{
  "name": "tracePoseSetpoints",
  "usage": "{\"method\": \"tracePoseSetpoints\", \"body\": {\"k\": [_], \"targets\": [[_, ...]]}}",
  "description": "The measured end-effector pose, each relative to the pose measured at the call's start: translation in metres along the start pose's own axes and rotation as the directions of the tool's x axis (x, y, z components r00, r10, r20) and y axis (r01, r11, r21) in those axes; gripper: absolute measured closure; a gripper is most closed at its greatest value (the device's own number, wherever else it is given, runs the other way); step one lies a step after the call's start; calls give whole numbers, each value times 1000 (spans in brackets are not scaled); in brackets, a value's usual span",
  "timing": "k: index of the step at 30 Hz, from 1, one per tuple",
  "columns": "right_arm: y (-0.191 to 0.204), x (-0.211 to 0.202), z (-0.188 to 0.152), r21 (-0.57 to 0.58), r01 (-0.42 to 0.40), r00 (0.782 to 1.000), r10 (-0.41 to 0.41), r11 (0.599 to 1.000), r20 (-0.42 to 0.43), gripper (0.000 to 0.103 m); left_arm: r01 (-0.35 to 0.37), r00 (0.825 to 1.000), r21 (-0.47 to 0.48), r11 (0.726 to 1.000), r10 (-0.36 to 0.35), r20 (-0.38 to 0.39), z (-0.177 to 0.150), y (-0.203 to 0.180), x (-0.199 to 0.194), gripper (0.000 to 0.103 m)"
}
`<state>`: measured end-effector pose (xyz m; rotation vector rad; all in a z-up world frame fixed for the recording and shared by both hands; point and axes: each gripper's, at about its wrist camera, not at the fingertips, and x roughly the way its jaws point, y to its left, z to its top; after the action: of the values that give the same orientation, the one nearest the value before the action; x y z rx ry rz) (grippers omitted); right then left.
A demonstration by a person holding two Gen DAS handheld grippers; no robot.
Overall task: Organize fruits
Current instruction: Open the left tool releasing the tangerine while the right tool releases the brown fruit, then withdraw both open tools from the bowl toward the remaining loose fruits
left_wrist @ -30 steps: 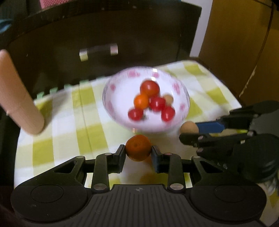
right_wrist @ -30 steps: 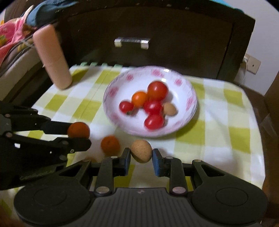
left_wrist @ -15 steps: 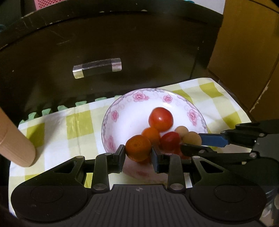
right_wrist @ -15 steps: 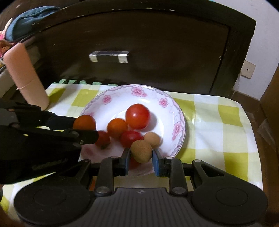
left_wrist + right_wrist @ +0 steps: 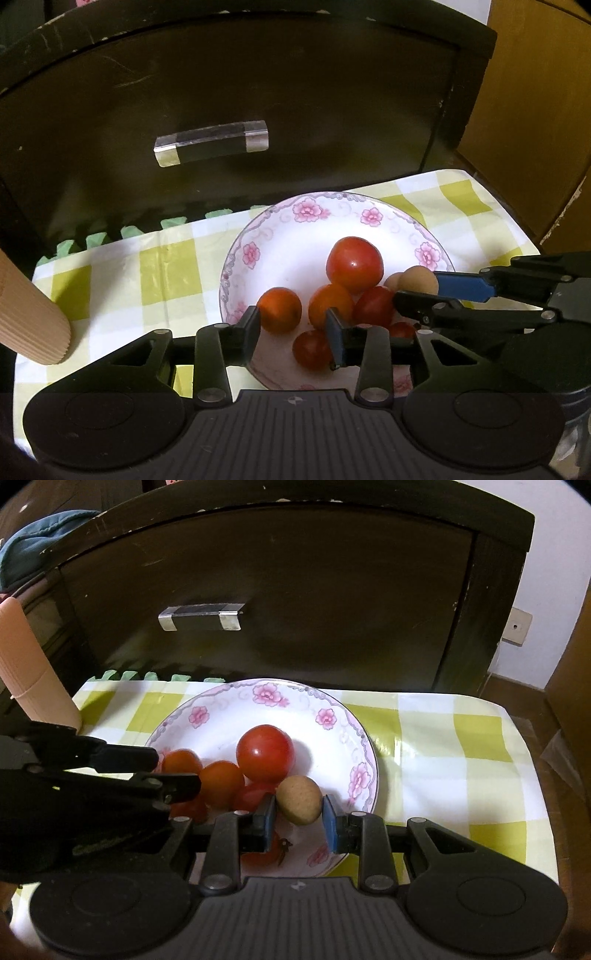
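Note:
A white plate with pink flowers (image 5: 310,210) (image 5: 266,694) holds a large red tomato (image 5: 354,264) (image 5: 265,753) and several small red and orange fruits. My left gripper (image 5: 293,332) (image 5: 162,771) hangs over the plate's left side and its jaws are opening. A small orange fruit (image 5: 279,309) (image 5: 181,762) sits between them, against the left pad and apart from the right one. Over the plate's right side, my right gripper (image 5: 298,821) (image 5: 417,295) is shut on a round brown fruit (image 5: 299,799) (image 5: 417,282).
The plate rests on a yellow and white checked cloth (image 5: 162,266) (image 5: 443,746). A pink ribbed cylinder (image 5: 29,317) (image 5: 29,675) stands at the cloth's left edge. Behind is a dark cabinet with a metal handle (image 5: 210,142) (image 5: 201,616).
Both grippers moved forward from the cloth to over the plate. The left jaws have spread away from the orange fruit. The right gripper still grips the brown fruit.

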<state>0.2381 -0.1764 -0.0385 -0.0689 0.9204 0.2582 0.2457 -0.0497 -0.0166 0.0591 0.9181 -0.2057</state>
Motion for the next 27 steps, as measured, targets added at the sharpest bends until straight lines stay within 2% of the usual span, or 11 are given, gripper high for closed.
{"method": "tracePoseSetpoints", "body": {"k": [7, 14, 27], "targets": [[-2, -3, 6, 22, 10, 1000, -11, 1000, 17, 75, -8, 1000, -9, 1000, 8, 27, 3, 4, -11, 44], [-3, -21, 10, 38, 19, 998, -22, 999, 56, 73, -2, 999, 6, 1000, 2, 42, -2, 3, -28, 43], [17, -65, -16, 9, 5, 999, -6, 1000, 38, 73, 19, 1000, 19, 1000, -20, 25, -36, -7, -65, 37]]}}
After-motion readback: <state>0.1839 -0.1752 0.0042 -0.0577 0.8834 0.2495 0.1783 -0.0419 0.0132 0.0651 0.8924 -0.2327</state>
